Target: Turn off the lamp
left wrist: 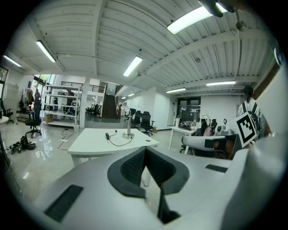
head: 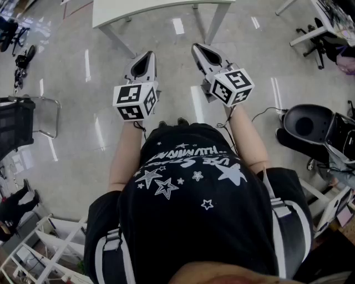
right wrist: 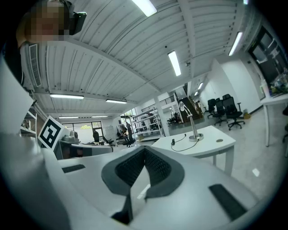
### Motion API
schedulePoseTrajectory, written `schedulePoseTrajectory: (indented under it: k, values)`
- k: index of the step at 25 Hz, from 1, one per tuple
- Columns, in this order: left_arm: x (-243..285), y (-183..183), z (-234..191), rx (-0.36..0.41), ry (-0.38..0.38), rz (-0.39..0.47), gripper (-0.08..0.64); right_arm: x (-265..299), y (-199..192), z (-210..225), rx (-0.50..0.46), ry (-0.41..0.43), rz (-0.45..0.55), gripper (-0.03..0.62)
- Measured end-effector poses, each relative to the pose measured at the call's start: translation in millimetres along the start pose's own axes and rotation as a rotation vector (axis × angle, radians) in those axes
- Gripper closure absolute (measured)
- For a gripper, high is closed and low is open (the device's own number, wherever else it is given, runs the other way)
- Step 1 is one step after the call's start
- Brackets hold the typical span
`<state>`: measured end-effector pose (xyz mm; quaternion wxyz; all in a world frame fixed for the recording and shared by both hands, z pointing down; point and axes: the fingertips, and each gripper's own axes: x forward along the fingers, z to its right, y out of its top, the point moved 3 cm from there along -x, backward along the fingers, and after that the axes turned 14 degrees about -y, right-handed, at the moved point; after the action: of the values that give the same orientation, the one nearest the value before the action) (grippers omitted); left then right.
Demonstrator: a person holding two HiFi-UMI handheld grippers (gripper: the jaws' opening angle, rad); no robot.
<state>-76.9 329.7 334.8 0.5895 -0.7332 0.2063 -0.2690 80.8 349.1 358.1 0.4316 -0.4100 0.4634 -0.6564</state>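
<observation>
A silver desk lamp [left wrist: 128, 125] stands on a white table [left wrist: 96, 143] some way ahead, with a black cord and inline switch [left wrist: 108, 134] lying beside its base. The right gripper view shows the same lamp [right wrist: 192, 123], the switch [right wrist: 173, 143] and the table [right wrist: 204, 146]. In the head view only the table's near edge [head: 138, 12] shows, at the top. My left gripper [head: 145, 58] and right gripper [head: 201, 50] are held side by side at waist height, pointing at the table and well short of it. The left gripper [left wrist: 145, 151] is shut and empty. So is the right gripper [right wrist: 145, 151].
A metal chair frame [head: 39, 113] stands at the left and a black round appliance [head: 304, 125] with a cable at the right. An office chair [head: 319, 39] is at the far right. Shelving [left wrist: 63, 105] and office chairs [left wrist: 143, 121] stand beyond the table.
</observation>
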Motion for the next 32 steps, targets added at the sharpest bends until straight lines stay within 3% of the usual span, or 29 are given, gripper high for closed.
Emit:
schedulePoseTrajectory:
  k: [11,16,22,29,32]
  values:
    - [11.1,-8.1,-7.7,-0.031,0.090,-0.005,0.551,18.7,-12.2,28.0,0.028,0.043,-0.058,0.588]
    - [12.3,-6.0,-38.7,-0.042,0.116,0.008,0.551,46.6,-12.5,17.2,0.014,0.061,-0.067,0.588]
    - [36.7,-1.6,-77.0,-0.049,0.090,0.014,0.551,86.3,-8.8,22.0,-0.008,0.040,-0.078,0.588]
    - [73.4,21.7,-145.7,-0.051,0.063,0.024,0.551,159.8,8.1,21.4,-0.018,0.018,-0.078,0.588]
    - [88.6,23.4,-175.0,-0.047,0.078,-0.010,0.551,188.4,13.9,23.6,-0.017,-0.001,-0.078,0.586]
